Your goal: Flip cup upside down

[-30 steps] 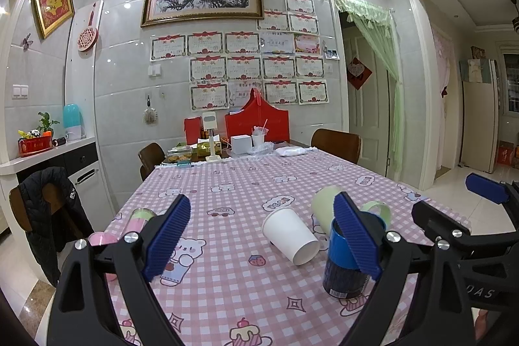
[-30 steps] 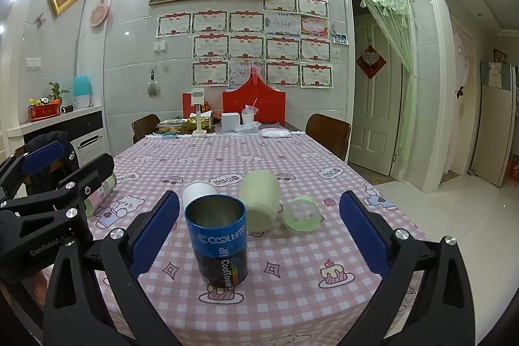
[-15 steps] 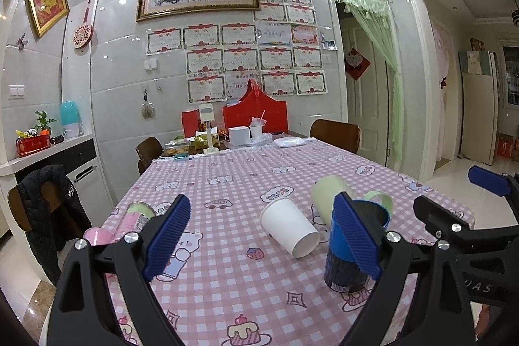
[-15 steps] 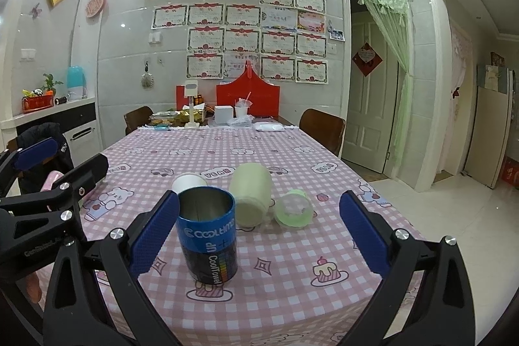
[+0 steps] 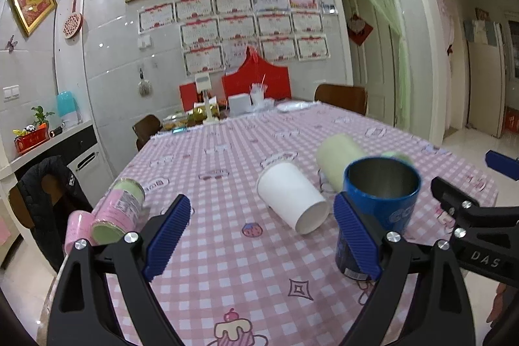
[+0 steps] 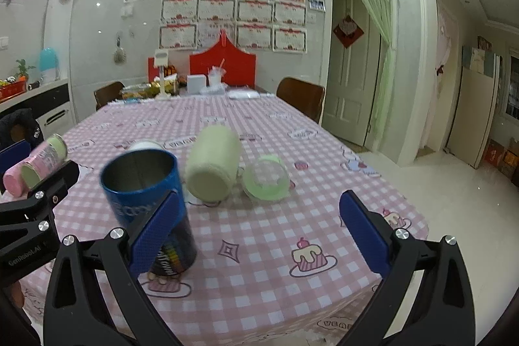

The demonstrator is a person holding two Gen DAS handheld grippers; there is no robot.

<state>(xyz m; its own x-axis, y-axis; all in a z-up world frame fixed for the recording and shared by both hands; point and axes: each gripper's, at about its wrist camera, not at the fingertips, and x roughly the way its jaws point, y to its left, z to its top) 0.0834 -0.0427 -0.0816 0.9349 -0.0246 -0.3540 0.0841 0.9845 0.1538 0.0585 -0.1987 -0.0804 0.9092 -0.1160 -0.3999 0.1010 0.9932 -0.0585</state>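
Checked pink cloth covers the table in the left wrist view, and the blue cup stands upright on it near the front right corner, mouth up, its steel inside showing. The left gripper hangs over the near edge with its jaws wide apart and nothing between them; its right blue pad overlaps the cup's left side in the picture, though I cannot tell whether they touch. A white paper cup lies on its side just left of the blue cup, mouth toward the near edge, and a pale green cup lies on its side behind them. Near the left edge lie a pink tin and a smaller pink cap beside it. In the right wrist view the right gripper is likewise spread wide and empty, over the front right corner of the table. The blue cup stands left of centre, partly behind the left blue pad; contact cannot be judged. The pale green cup lies just behind and to its right, base toward the camera, with a green lid beside it. The left gripper's black frame shows at the left margin.
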